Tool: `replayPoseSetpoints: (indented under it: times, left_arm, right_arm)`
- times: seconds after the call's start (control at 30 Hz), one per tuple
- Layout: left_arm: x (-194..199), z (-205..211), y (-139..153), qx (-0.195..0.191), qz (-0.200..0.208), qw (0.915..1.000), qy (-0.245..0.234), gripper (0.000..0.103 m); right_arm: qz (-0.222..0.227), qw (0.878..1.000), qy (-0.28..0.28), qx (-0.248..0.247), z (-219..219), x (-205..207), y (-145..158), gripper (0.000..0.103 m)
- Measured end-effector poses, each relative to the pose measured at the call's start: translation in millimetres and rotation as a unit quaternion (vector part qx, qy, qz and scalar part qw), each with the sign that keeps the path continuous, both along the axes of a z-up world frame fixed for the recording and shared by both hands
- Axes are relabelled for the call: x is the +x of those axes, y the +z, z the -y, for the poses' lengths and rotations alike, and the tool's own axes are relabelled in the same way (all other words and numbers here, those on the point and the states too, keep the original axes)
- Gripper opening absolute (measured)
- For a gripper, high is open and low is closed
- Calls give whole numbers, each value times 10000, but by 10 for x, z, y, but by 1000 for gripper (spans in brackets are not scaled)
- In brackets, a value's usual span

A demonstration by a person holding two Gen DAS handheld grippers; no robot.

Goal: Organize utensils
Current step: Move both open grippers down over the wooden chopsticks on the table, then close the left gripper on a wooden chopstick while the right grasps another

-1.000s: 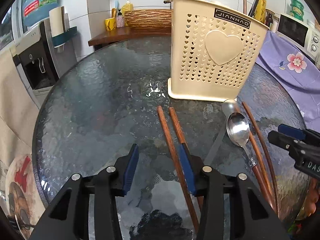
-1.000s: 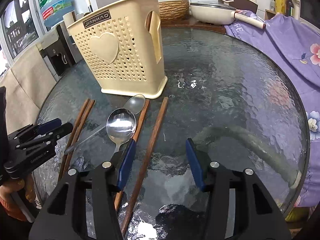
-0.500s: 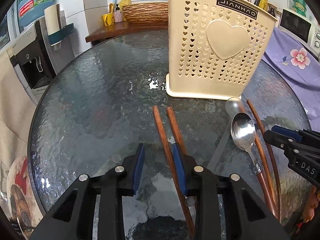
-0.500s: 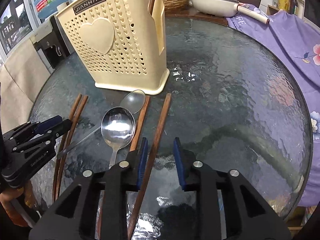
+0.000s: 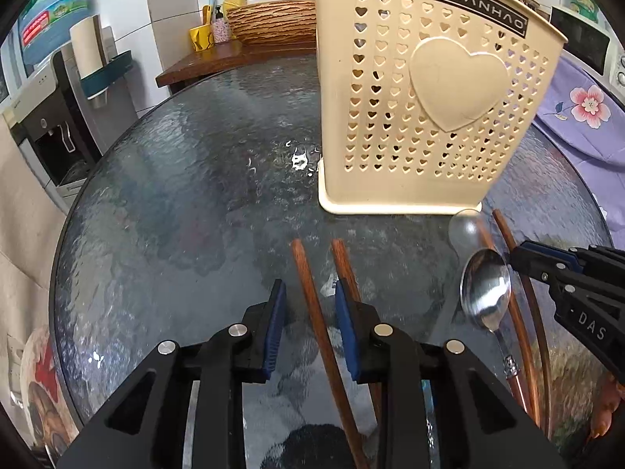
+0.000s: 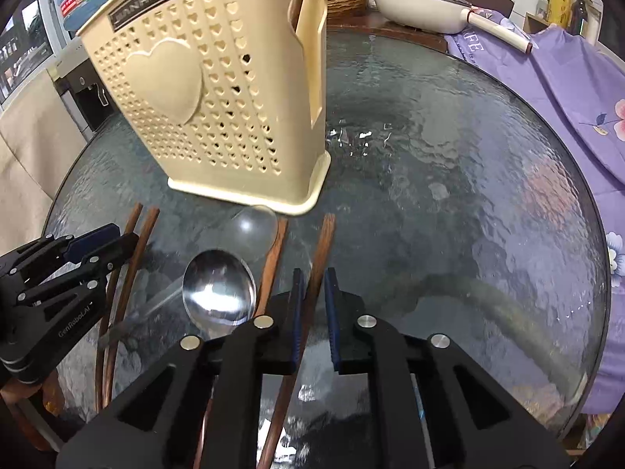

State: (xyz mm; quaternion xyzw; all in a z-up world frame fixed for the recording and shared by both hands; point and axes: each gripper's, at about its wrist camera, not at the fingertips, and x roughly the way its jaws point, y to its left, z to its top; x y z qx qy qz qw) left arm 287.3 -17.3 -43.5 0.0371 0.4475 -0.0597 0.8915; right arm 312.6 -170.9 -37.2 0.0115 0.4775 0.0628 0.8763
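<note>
A cream utensil holder (image 5: 425, 117) with heart holes stands on the round glass table (image 5: 187, 195); it also shows in the right wrist view (image 6: 218, 109). Two wooden chopsticks lie in front of it on the left. My left gripper (image 5: 309, 305) is open, its jaws astride the left chopstick (image 5: 312, 305), the other chopstick (image 5: 345, 265) by its right pad. My right gripper (image 6: 312, 293) is nearly shut around another chopstick (image 6: 322, 250). A steel spoon (image 6: 218, 289) and a fourth chopstick (image 6: 273, 258) lie to its left.
A purple flowered cloth (image 6: 566, 90) covers the table's right side. A white pan (image 6: 422, 4) and a woven basket (image 5: 269, 19) sit on the wooden counter behind. A water dispenser (image 5: 50, 117) stands at the left.
Both grippers moved forward and down toward the chopsticks. The left jaws narrowed around the left chopstick. The right jaws closed in on the rightmost chopstick.
</note>
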Motion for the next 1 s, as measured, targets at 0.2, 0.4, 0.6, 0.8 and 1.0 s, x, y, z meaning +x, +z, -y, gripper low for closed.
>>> replayPoseSetpoints:
  times: [0.2, 0.4, 0.6, 0.8, 1.0]
  left_arm:
    - [20, 9, -2, 29, -10, 10000, 17, 18]
    - [25, 5, -6, 99, 22, 9999, 139, 9]
    - [19, -1, -6, -36, 10, 9999, 161, 7]
    - [-45, -50, 100, -323, 152, 9992, 158, 7]
    - [-197, -42, 419, -564, 507, 9971, 6, 7]
  right_arm:
    - [17, 10000, -61, 58, 21, 83, -5, 8]
    - [53, 9992, -105, 370, 174, 136, -9, 7]
    - [209, 9970, -63, 747, 279, 94, 23, 7]
    - [455, 9934, -84, 1048, 436, 36, 161, 7]
    - [822, 9873, -33, 1356, 549, -43, 406, 7]
